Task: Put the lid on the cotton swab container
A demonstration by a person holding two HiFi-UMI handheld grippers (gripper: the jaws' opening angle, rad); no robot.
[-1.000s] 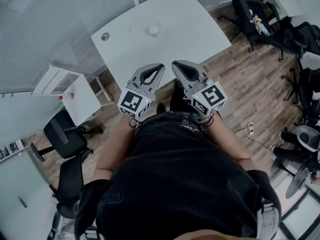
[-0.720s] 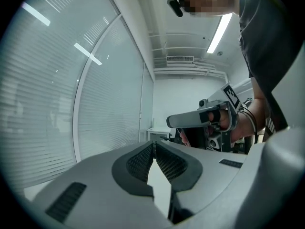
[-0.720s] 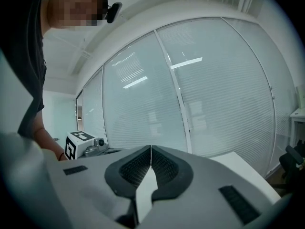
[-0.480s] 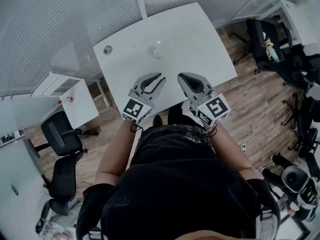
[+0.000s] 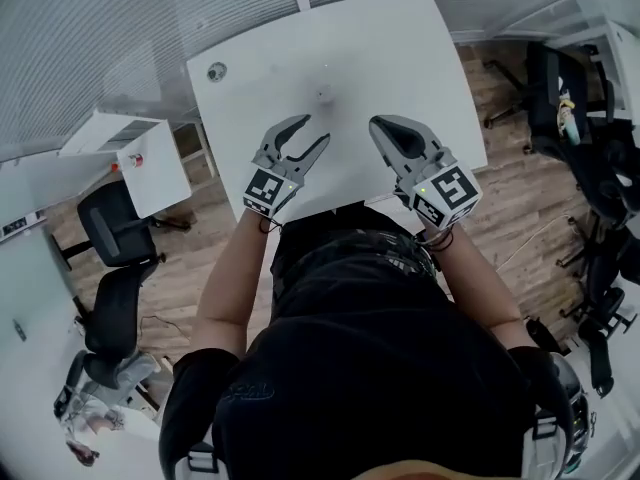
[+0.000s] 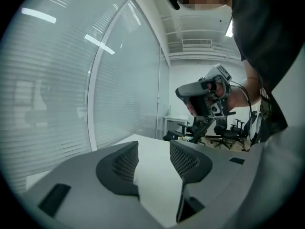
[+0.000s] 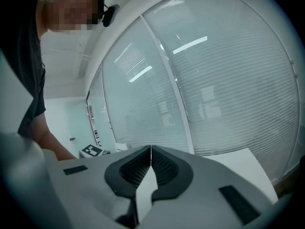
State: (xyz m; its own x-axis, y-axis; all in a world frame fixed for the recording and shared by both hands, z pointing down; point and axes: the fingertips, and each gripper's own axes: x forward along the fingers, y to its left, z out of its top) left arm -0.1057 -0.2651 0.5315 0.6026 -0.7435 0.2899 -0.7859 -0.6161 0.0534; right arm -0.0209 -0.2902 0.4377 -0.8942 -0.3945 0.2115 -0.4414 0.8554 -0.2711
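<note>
My left claw (image 5: 312, 131) is opening. Its jaws stand apart over the near part of the white worktop (image 5: 400, 48), and the left gripper view shows only bare worktop between the ribbed pads (image 6: 125, 163), so it holds nothing. It hangs above the surface without touching it.

Just beyond it and a little to the right, the container (image 5: 323, 94) sits on the worktop, roughly midway between my two claws and farther out than both. It is clear of each of them. It looks like a small pale blur from the head view, and I cannot tell whether its lid is on. Neither gripper view shows it.

My right claw (image 5: 385, 125) is level with the left one, also over the near part of the worktop. The right gripper view shows its jaws pressed together with nothing caught between them.

Past the worktop's right edge, dark chairs (image 5: 565, 98) stand on the wooden floor.
</note>
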